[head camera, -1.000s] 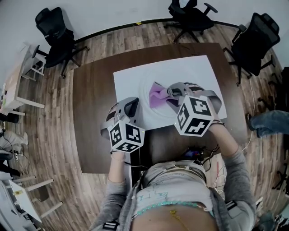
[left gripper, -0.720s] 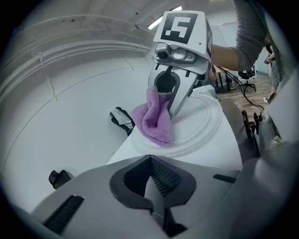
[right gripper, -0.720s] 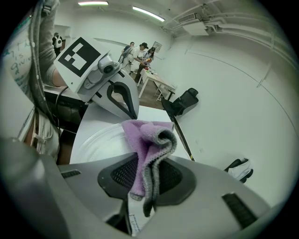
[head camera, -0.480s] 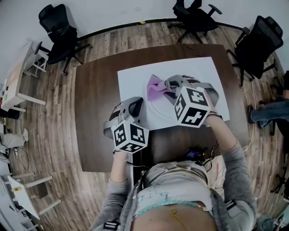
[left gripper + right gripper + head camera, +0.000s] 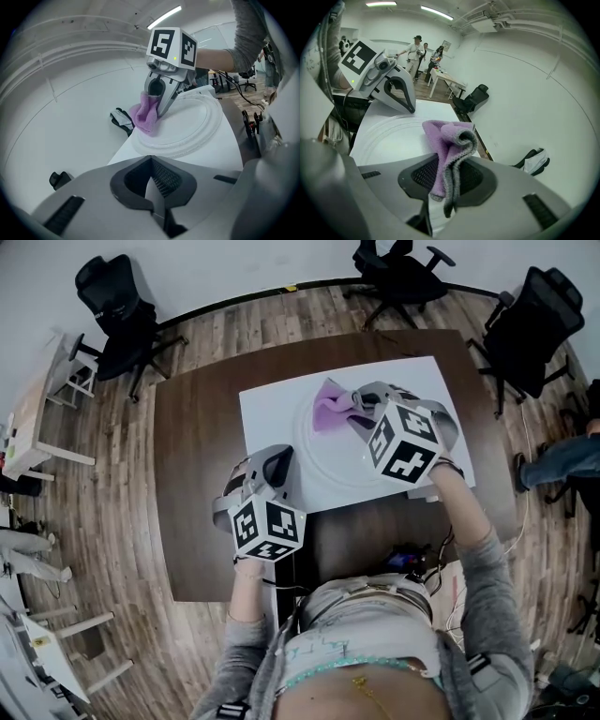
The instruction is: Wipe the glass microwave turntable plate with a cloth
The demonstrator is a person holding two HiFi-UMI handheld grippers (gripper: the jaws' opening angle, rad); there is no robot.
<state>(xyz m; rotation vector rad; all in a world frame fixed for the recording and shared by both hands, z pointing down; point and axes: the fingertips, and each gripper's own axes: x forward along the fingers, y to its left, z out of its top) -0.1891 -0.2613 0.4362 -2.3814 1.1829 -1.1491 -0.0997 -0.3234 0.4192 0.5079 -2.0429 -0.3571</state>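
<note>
The clear glass turntable plate (image 5: 328, 463) lies on a white mat (image 5: 267, 413) on the brown table. A purple cloth (image 5: 329, 405) rests on the plate's far left rim, and my right gripper (image 5: 359, 414) is shut on it. In the right gripper view the cloth (image 5: 450, 140) hangs bunched between the jaws, above the plate (image 5: 389, 136). My left gripper (image 5: 275, 465) is shut and empty, its tip at the plate's near left edge. From the left gripper view, the right gripper (image 5: 159, 105) presses the cloth (image 5: 145, 116) onto the plate (image 5: 194, 126).
Black office chairs (image 5: 117, 310) (image 5: 398, 273) (image 5: 530, 329) stand round the table on the wood floor. Cables (image 5: 412, 563) hang at the table's near edge. A person's leg (image 5: 562, 457) shows at the right. Several people (image 5: 417, 49) stand far off.
My right gripper has carried the cloth across the plate, from near its middle to the far rim. The left gripper has stayed at the near left edge.
</note>
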